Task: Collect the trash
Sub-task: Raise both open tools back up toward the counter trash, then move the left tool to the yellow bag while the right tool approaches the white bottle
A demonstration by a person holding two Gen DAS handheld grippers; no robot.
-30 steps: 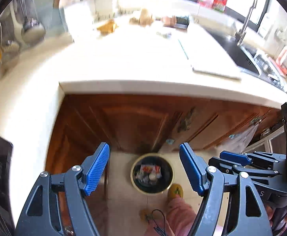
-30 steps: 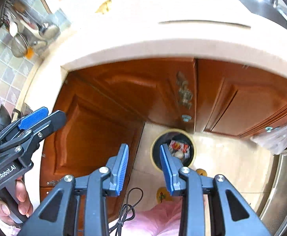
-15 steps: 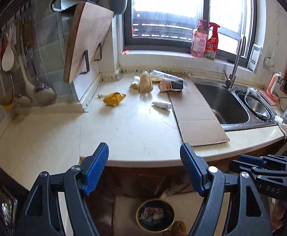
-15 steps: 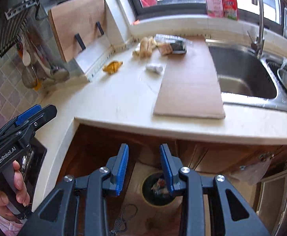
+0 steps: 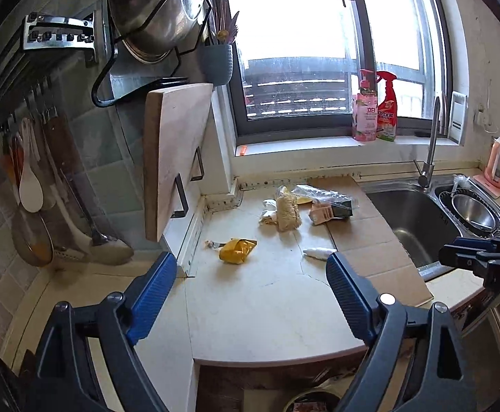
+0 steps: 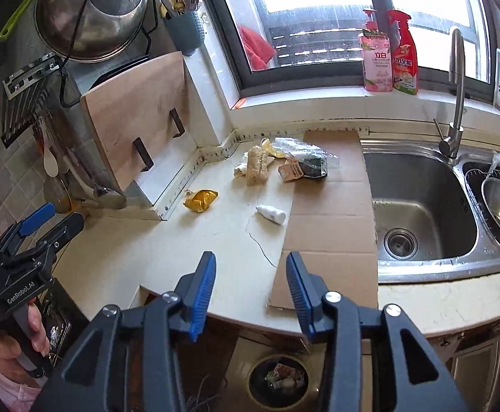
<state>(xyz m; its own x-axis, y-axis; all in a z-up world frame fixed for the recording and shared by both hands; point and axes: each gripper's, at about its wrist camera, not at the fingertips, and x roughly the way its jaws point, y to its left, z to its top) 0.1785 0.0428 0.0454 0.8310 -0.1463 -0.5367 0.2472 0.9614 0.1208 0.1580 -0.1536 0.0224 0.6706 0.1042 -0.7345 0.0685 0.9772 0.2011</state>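
Observation:
Trash lies on the cream counter: a yellow wrapper, a small white tube, a beige noodle block and a dark carton under clear plastic. The right wrist view shows the same yellow wrapper, tube, noodle block and carton. My left gripper is open and empty above the counter's near edge. My right gripper is open and empty, also above the near edge. A round bin holding wrappers stands on the floor below.
A flat cardboard sheet lies beside the steel sink with its tap. A wooden cutting board leans at the back left. Utensils hang on the tiled wall. Two spray bottles stand on the windowsill.
Both grippers have risen from looking down at the bin and cabinet doors to facing the counter and window. The right gripper's jaws have opened wider. The trash has not moved.

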